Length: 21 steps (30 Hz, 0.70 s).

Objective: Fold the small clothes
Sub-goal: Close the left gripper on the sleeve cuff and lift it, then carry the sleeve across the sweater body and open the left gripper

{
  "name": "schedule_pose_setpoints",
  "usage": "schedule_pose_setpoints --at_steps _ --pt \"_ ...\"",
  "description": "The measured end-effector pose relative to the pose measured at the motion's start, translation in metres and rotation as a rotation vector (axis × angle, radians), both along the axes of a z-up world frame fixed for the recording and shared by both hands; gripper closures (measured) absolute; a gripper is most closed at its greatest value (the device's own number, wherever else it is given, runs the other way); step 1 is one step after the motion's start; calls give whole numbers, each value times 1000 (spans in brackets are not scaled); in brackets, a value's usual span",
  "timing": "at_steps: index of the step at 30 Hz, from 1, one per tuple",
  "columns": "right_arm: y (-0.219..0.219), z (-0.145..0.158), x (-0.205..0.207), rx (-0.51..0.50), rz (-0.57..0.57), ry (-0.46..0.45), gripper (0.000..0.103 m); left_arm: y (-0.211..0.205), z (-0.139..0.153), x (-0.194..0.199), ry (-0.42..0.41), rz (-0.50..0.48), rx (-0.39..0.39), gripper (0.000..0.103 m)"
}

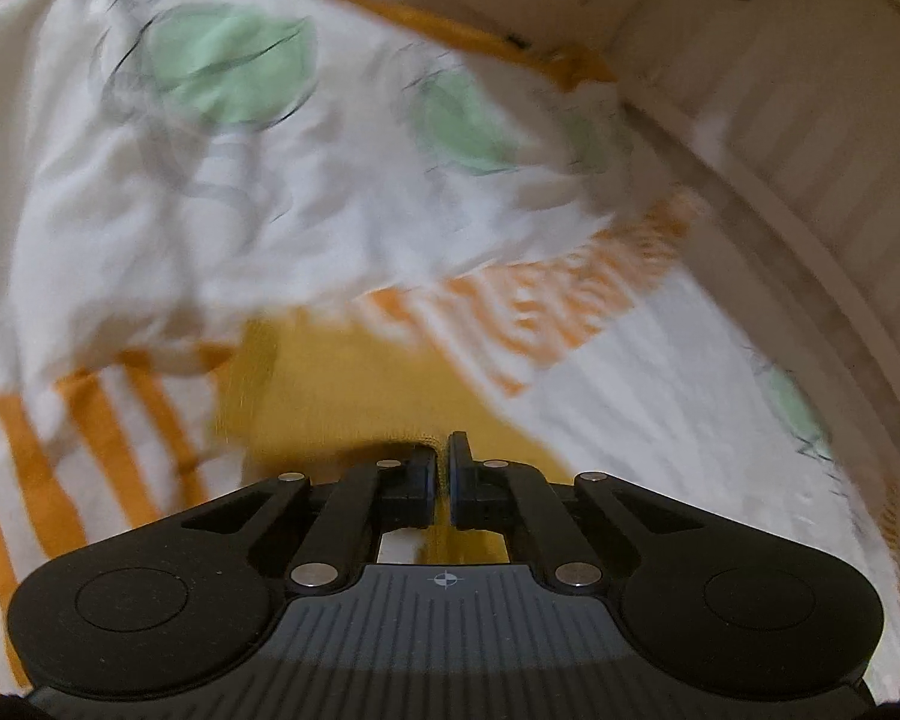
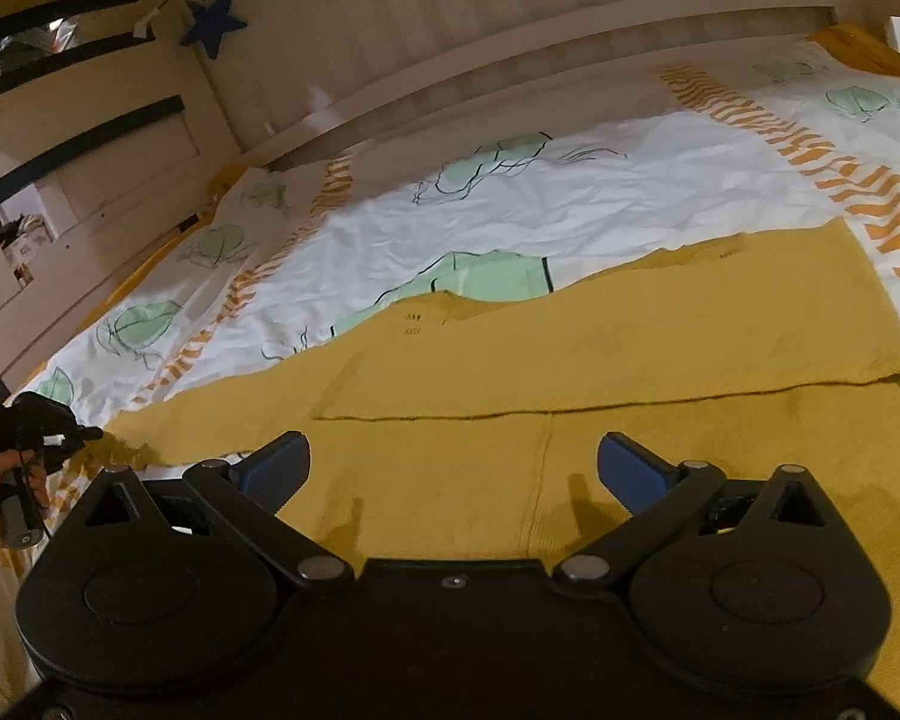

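A mustard-yellow knit garment (image 2: pixel 600 348) lies spread on the bed, with one flap folded over along a straight edge. My right gripper (image 2: pixel 453 462) is open and empty, hovering just above the garment's near part. My left gripper (image 1: pixel 442 468) is shut on the yellow garment's (image 1: pixel 330 384) edge; the view is motion-blurred. The left gripper also shows in the right wrist view (image 2: pixel 60 432) at the far left, at the tip of the garment's long sleeve.
The bed cover (image 2: pixel 570 204) is white with green leaf prints and orange stripes. A pale wooden bed rail (image 2: pixel 510 60) runs along the far side. A dark blue star (image 2: pixel 213 24) hangs at the bedpost.
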State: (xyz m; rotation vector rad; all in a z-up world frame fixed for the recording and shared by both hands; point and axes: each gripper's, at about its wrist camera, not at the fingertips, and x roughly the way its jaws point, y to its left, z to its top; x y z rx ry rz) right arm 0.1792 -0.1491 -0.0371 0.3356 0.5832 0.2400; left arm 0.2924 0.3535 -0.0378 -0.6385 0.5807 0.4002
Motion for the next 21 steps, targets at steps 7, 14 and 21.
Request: schedule_pose_setpoints --at_steps 7,14,21 --pt "-9 5 5 9 -35 38 0 -65 51 14 -90 -145 57 100" --pt "-25 13 12 -14 -76 56 0 -157 75 32 -129 -370 104 100" --pt "-44 19 19 -24 -143 84 0 -247 61 41 -106 -598 98 100"
